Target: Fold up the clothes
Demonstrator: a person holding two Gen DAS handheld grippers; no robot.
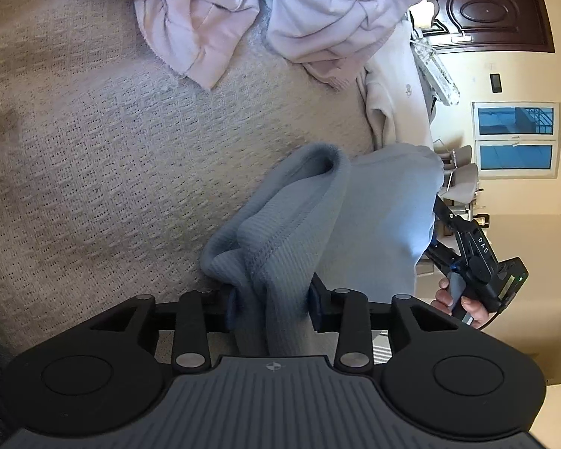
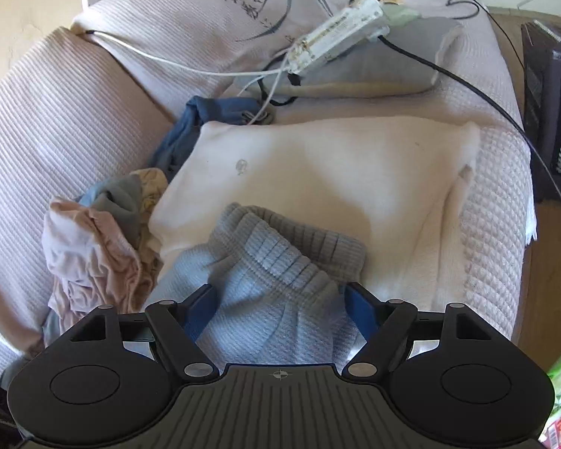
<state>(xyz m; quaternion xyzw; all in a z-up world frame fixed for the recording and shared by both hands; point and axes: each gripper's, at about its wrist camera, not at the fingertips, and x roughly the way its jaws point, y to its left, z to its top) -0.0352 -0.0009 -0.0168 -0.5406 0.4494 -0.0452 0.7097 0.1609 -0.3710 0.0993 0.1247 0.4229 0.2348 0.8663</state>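
figure: two claws at one blue garment on a sofa. the step in hand, as i judge it, is taking a second hold on the light blue knit garment (image 2: pixel 280 262) so it can be spread and folded. to do it well, my right claw (image 2: pixel 280 307) should close on the ribbed band just ahead of it, not on the cream garment (image 2: pixel 336 172) lying beyond and beneath, and both holds should sit on one edge so the cloth hangs flat between them.

left claw (image 1: pixel 269 299): narrow, its pads pressed on a bunched fold of the blue garment, which rises ahead of the claw and drapes to its right. right claw: wide, jaws standing either side of the gathered blue cloth; the cloth lies between them, and i see no pinch. ahead and left of the left claw lies a pink garment (image 1: pixel 190 30) on the sofa cover (image 1: pixel 93 149), untouched.
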